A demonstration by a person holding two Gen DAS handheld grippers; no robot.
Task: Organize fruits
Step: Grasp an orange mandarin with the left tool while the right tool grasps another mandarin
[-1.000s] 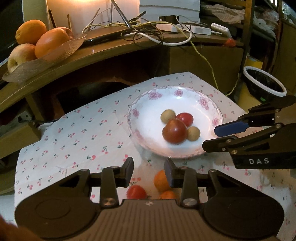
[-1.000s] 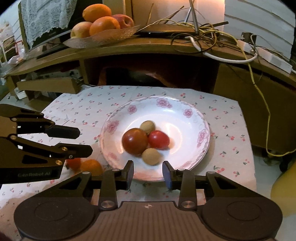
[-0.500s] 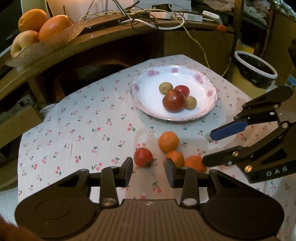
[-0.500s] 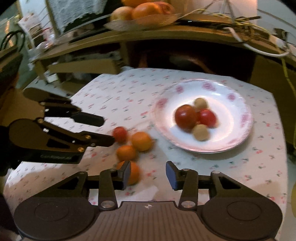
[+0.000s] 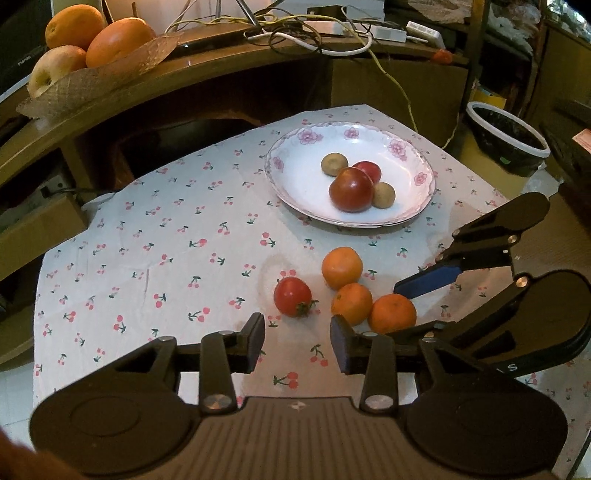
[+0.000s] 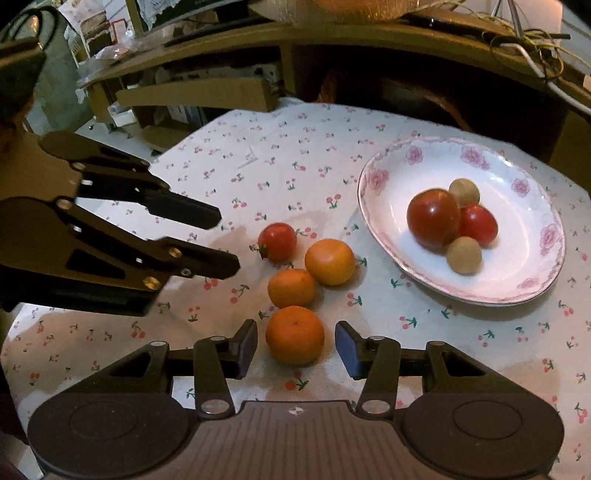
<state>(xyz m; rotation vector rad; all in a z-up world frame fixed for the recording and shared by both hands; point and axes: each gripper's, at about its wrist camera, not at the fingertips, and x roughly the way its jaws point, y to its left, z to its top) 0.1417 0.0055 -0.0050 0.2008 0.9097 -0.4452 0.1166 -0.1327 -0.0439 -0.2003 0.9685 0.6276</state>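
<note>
A white floral plate (image 5: 303, 184) (image 6: 524, 266) holds a large dark tomato (image 5: 351, 189) (image 6: 433, 216), a small red tomato (image 6: 477, 224) and two tan round fruits (image 6: 464, 254). On the cherry-print cloth lie three oranges (image 5: 341, 267) (image 6: 294, 334) and a small tomato (image 5: 292, 296) (image 6: 277, 241). My right gripper (image 6: 295, 349) is open, its jaws on either side of the nearest orange. My left gripper (image 5: 297, 343) is open and empty, just short of the small tomato.
A wooden shelf behind the table carries a glass dish of large oranges and an apple (image 5: 88, 40) and tangled cables (image 5: 314, 33). A black bin with a white rim (image 5: 506, 138) stands at the right. Cardboard boxes (image 6: 199, 92) sit at the left.
Both grippers have drawn back from the plate toward the loose fruits. The right gripper has swung left and lowered until the nearest orange sits between its open jaws.
</note>
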